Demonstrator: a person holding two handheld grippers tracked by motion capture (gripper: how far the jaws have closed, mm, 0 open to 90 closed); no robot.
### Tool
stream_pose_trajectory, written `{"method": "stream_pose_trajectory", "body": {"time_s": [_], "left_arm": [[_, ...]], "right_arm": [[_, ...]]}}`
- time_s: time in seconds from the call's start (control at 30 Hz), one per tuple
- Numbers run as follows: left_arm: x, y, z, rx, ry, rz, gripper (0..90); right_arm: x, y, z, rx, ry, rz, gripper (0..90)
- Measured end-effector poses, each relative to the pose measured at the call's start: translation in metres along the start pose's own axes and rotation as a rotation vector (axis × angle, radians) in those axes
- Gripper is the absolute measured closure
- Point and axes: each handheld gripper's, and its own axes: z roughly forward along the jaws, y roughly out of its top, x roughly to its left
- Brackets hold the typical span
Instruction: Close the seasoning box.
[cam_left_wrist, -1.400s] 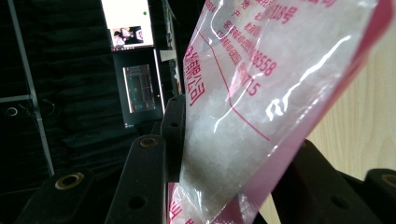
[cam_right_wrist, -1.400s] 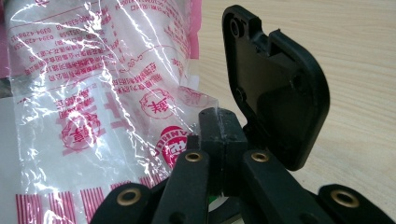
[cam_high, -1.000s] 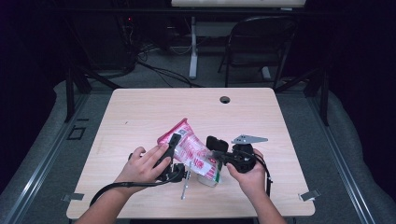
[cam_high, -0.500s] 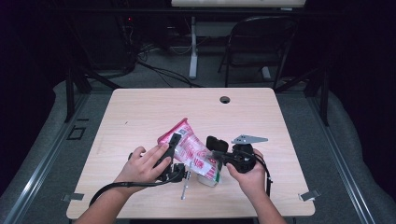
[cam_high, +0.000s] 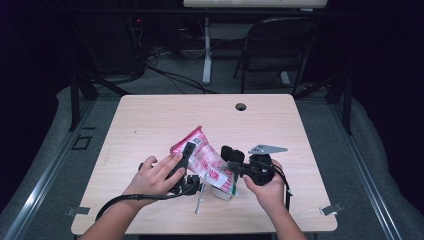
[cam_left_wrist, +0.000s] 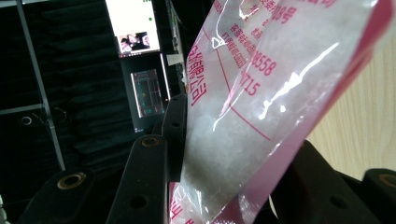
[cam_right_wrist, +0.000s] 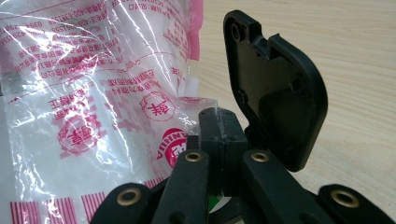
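Bag is pinched at both ends: your left gripper clamps its body, your right gripper is closed on a corner, probably to tear next.

We look along our left gripper and see a pink-edged clear plastic bag standing between its black fingers, running from six o'clock up toward one o'clock. The bag carries pink printed characters and numbers, and something white and grainy shows through the film. The fingers press against the bag on both sides. At three o'clock lies the pale wood desk. At eleven o'clock, a lit screen glows in the dark background.
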Motion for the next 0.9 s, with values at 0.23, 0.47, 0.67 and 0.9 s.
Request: {"method": "stream_pose_trajectory", "body": {"time_s": [0.23, 0.47, 0.67, 0.9], "left_arm": [[0.0002, -0.0004, -0.0003, -0.001, -0.004, -0.006, 67.7], [0.0010, 0.0003, -0.0005, -0.004, 0.002, 0.000, 67.8], [0.0017, 0.0001, -0.0009, -0.002, -0.001, 0.006, 67.8], [0.0031, 0.0003, -0.0017, -0.003, 0.010, 0.014, 67.9]], "right_arm": [[0.0000, 0.0000, 0.0001, 0.000, 0.002, 0.001, 90.0], [0.0000, 0.0000, 0.0001, -0.001, 0.002, 0.001, 90.0], [0.0004, -0.0001, 0.0005, -0.004, 0.002, 0.004, 90.0], [0.0004, 0.0000, 0.0001, -0.003, 0.003, 0.001, 90.0]]}}
